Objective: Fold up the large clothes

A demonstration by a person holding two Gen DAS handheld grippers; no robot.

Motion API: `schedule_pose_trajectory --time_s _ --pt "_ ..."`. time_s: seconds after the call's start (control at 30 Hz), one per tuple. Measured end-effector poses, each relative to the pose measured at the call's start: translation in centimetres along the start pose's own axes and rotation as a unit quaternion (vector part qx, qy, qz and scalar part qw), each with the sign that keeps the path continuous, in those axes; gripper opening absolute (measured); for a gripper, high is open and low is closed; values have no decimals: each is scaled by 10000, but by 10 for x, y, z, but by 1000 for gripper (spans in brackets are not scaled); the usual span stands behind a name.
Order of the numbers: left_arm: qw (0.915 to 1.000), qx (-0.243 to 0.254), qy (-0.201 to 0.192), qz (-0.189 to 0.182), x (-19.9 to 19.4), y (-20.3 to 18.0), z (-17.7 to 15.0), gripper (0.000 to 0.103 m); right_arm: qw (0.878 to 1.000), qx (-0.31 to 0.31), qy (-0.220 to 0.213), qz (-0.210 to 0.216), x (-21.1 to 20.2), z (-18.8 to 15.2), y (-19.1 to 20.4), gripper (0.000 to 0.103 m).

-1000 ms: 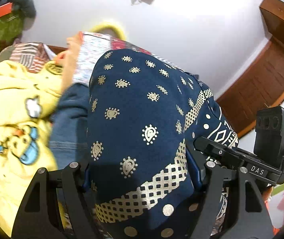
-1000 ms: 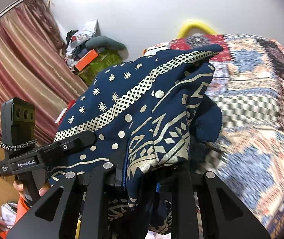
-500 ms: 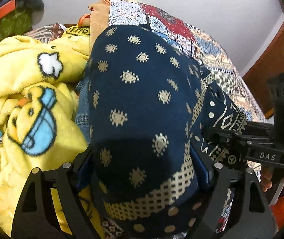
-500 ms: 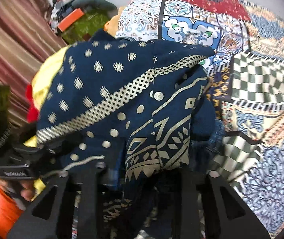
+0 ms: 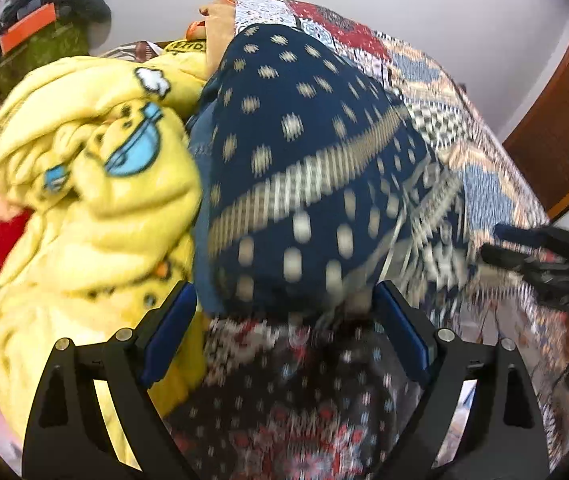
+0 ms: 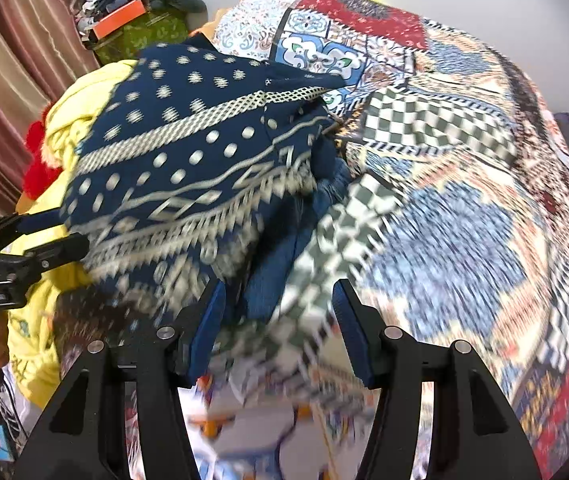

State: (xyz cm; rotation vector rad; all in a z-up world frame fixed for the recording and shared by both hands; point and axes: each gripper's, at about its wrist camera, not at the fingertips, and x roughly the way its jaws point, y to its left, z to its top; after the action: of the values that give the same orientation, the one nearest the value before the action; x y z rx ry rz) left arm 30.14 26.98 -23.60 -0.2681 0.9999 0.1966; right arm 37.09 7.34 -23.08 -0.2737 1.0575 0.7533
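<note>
Left wrist view shows both tools, left tool (image 5: 284, 312) and right tool (image 6: 280, 320), just opening, holding nothing, so the folded navy cloth (image 5: 304, 160) beside the yellow blanket (image 5: 96, 208) could flop open.

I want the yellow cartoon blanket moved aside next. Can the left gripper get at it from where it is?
Probably yes. The yellow blanket lies uncovered right beside the left gripper, whose jaws have just been opening off the navy patterned garment. Nothing blocks that side.

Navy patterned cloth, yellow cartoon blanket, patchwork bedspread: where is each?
navy patterned cloth (image 5: 304, 152): left wrist view, dotted upper panel.
yellow cartoon blanket (image 5: 96, 216): left wrist view, bunched middle.
patchwork bedspread (image 6: 456, 240): right wrist view, blue patch.
</note>
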Motion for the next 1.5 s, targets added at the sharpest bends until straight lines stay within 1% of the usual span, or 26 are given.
schedule_pose_trajectory --time_s 0.07,0.1,0.13,0.23,0.33,0.4,0.43,0.47,0.5,0.57,0.6,0.67,0.7,0.77,0.8,0.93,0.97,1.0,1.03,1.07,1.1,1.13,1.23,1.3,1.4,1.5 --pt "9994 203 -49 264 -12 -9 -9 90 9998 50 -164 28 -22 -8 3 52" --pt "9986 312 -148 393 -24 -15 -14 90 9996 72 -267 42 -32 -9 5 52" --pt "9983 337 -223 430 -33 -18 -17 90 9990 94 -431 84 -48 -12 8 52" --pt "9971 238 -648 312 -81 -27 -22 90 9951 136 -944 257 -97 -16 17 52" --pt "9923 128 -1220 161 -136 -34 -21 90 9881 37 -1476 419 -146 -15 30 52" --pt "9834 144 -1803 139 -185 -44 -22 90 9814 -86 -1872 427 -183 -21 42 52" --pt "9793 157 -2013 132 -202 -50 -23 90 9757 -161 -2151 393 -205 -23 49 52" --pt "9722 191 -2330 108 -228 -56 -27 90 9705 -209 -2374 360 -219 -25 55 52" --pt "9668 221 -2544 91 -245 -60 -28 90 9620 -275 -2698 313 -243 -31 62 52" --pt "9524 334 -3031 55 -285 -73 -38 90 9484 -353 -3140 269 -274 -42 73 52" --pt "9467 374 -3198 51 -298 -78 -42 90 9407 -359 -3364 243 -287 -48 79 52" --pt "9315 453 -3610 34 -328 -90 -56 90 9276 -341 -3713 227 -306 -60 88 52" --pt "9253 484 -3761 1 -339 -96 -63 90 9224 -334 -3842 241 -313 -66 92 52" --pt "9172 523 -3949 -49 -352 -105 -73 90 9133 -312 -4053 256 -323 -77 101 52" --pt "9116 536 -4076 -37 -360 -110 -81 90 9089 -300 -4152 249 -329 -85 106 52" --pt "8964 566 -4397 7 -373 -118 -104 90 8997 -230 -4354 199 -332 -100 116 52" --pt "8935 620 -4448 -11 -374 -120 -108 91 8983 -201 -4386 183 -331 -103 117 53" --pt "8908 660 -4495 9 -374 -121 -113 91 8976 -187 -4401 144 -330 -103 119 60" --pt "8903 665 -4505 39 -374 -120 -114 96 8974 -181 -4407 97 -328 -103 119 66" --pt "8908 661 -4495 76 -372 -121 -116 98 8969 -171 -4418 36 -325 -103 117 74" --pt "8924 627 -4468 120 -371 -120 -117 102 8958 -165 -4441 -55 -324 -104 119 78" --pt "8934 600 -4451 146 -370 -119 -119 102 8952 -163 -4451 -119 -325 -105 120 79" --pt "8973 515 -4380 208 -366 -116 -120 102 8948 -103 -4456 -270 -326 -105 122 90" --pt "8997 454 -4334 255 -363 -114 -119 102 8929 -35 -4485 -391 -326 -107 121 101" --pt "9038 437 -4249 256 -359 -114 -120 102 8875 32 -4576 -538 -329 -110 119 103" --pt "9046 452 -4229 295 -356 -116 -122 102 8913 56 -4501 -543 -330 -111 118 103"
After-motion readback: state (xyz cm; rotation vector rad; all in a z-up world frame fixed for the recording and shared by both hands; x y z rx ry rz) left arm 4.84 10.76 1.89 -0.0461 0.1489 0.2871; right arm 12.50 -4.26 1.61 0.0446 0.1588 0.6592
